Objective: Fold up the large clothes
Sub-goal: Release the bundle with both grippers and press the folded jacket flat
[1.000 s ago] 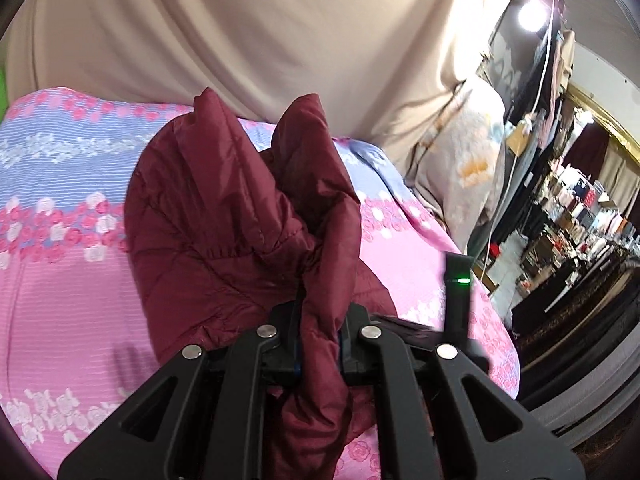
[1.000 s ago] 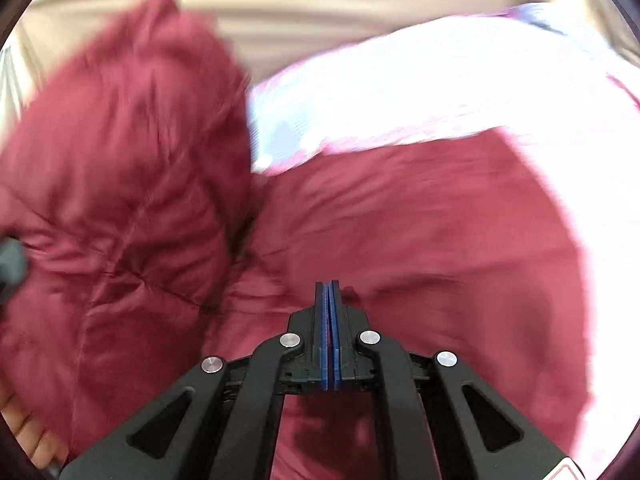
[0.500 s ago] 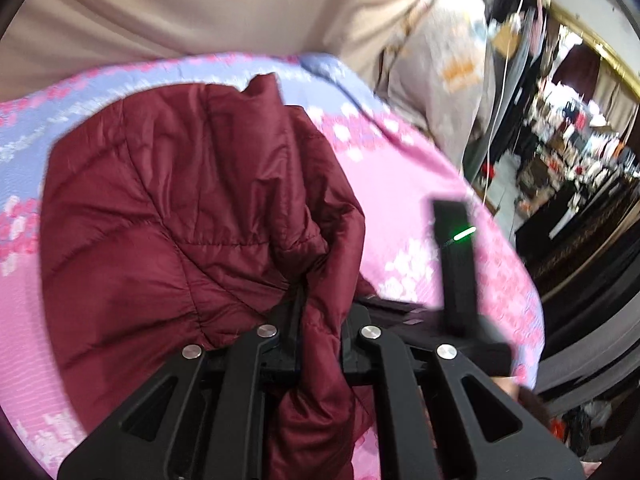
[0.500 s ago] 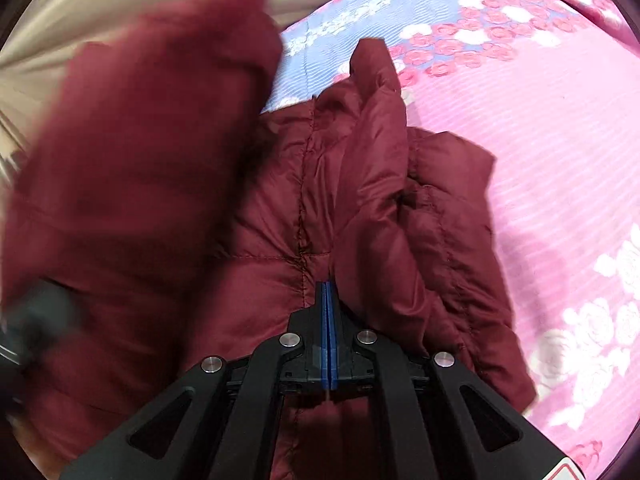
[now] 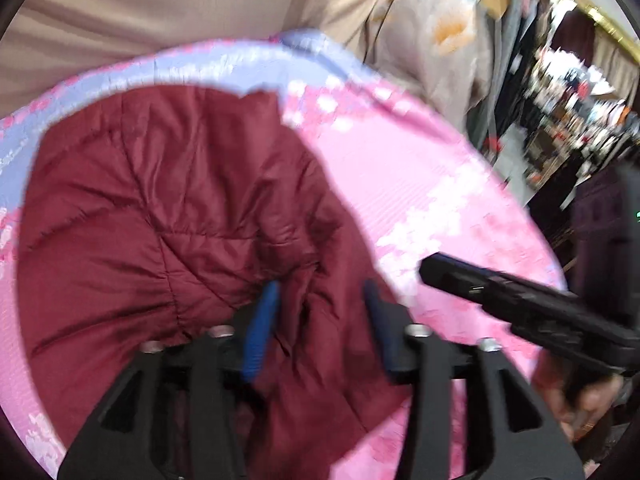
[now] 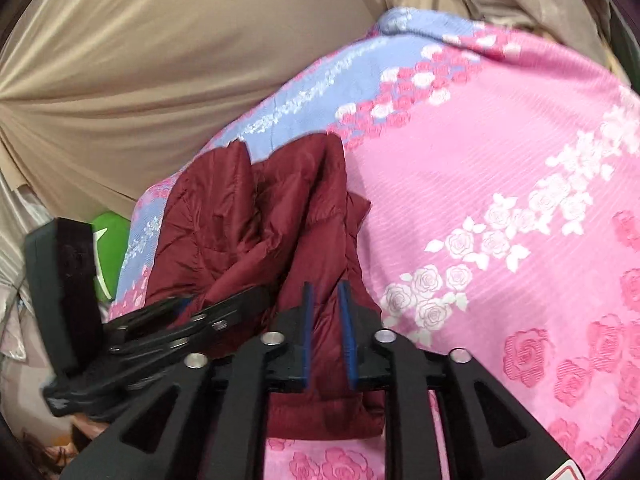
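Observation:
A dark red quilted jacket (image 5: 172,216) lies bunched on a pink and blue floral bedsheet (image 5: 420,208). My left gripper (image 5: 320,292) is open, its blue pads on either side of a fold at the jacket's near edge. My right gripper (image 6: 326,286) is open too, with jacket fabric (image 6: 256,216) lying between and under its pads. The left gripper's body (image 6: 160,320) shows at the left of the right wrist view. The right gripper's body (image 5: 520,304) shows at the right of the left wrist view.
A beige curtain (image 6: 160,60) hangs behind the bed. A floral cloth (image 5: 440,32) hangs at the bed's far right corner, with cluttered shop shelves (image 5: 580,112) beyond. A green object (image 6: 110,236) sits past the bed's left edge.
Both grippers have opened and let go of the jacket. The jacket has dropped from its raised, bunched state onto the bedsheet. The right gripper has drawn back toward the jacket's near edge.

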`<state>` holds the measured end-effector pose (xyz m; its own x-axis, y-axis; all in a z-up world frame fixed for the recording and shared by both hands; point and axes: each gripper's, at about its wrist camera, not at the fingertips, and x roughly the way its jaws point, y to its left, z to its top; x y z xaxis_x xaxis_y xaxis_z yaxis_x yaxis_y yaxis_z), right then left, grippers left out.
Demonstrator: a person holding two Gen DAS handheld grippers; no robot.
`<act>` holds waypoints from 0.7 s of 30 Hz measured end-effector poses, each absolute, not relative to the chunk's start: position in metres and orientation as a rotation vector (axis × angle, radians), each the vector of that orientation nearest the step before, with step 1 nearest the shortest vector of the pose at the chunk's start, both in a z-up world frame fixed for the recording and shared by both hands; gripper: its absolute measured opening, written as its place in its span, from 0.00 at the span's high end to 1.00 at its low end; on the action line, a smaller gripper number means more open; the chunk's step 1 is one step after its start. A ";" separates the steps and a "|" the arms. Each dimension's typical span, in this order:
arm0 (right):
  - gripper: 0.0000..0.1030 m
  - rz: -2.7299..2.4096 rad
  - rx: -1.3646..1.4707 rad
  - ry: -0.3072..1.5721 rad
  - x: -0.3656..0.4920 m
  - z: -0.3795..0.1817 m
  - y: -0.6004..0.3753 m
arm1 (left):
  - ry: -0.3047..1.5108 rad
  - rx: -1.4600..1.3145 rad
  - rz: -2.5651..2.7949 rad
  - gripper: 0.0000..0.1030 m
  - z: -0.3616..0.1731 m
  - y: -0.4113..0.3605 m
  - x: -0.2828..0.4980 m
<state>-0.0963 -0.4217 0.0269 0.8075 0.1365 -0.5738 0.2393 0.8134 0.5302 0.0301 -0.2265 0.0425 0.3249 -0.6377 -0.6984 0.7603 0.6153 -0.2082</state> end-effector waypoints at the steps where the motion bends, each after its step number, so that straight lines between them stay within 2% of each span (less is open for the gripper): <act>1: 0.69 -0.057 0.610 0.623 -0.103 0.032 -0.426 | 0.800 0.136 -0.946 0.41 0.056 -0.215 0.025; 2: 0.66 -0.052 0.591 0.603 -0.107 0.039 -0.424 | 0.766 0.098 -0.970 0.38 0.070 -0.201 0.021; 4: 0.50 -0.014 0.556 0.553 -0.115 0.051 -0.416 | 0.671 0.000 -0.978 0.19 0.101 -0.162 0.014; 5: 0.46 0.013 0.542 0.529 -0.115 0.057 -0.408 | 0.633 -0.029 -0.946 0.15 0.111 -0.146 0.012; 7: 0.34 0.074 0.523 0.501 -0.107 0.064 -0.394 | 0.566 -0.055 -0.821 0.13 0.123 -0.111 0.013; 10: 0.26 0.171 0.493 0.506 -0.103 0.068 -0.363 | 0.604 -0.054 -0.687 0.13 0.114 -0.083 0.027; 14: 0.26 0.189 0.409 0.580 -0.082 0.057 -0.329 | 0.758 -0.105 -0.603 0.13 0.071 -0.064 0.047; 15: 0.32 0.164 0.381 0.591 -0.079 0.054 -0.323 | 0.777 -0.105 -0.599 0.14 0.065 -0.060 0.045; 16: 0.56 0.131 0.352 0.594 -0.076 0.052 -0.320 | 0.797 -0.091 -0.593 0.14 0.055 -0.062 0.045; 17: 0.73 0.101 0.350 0.600 -0.074 0.049 -0.323 | 0.802 -0.079 -0.595 0.14 0.051 -0.070 0.041; 18: 0.95 0.093 0.371 0.601 -0.073 0.047 -0.326 | 0.808 -0.066 -0.602 0.15 0.049 -0.072 0.038; 21: 0.97 0.075 0.490 0.537 -0.090 0.048 -0.353 | 0.798 -0.046 -0.654 0.16 0.049 -0.083 0.032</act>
<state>-0.0901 -0.3535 0.0480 0.8596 0.1939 -0.4728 0.0575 0.8826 0.4667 0.0320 -0.0827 0.0490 0.5129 -0.5610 -0.6498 0.5272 0.8032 -0.2773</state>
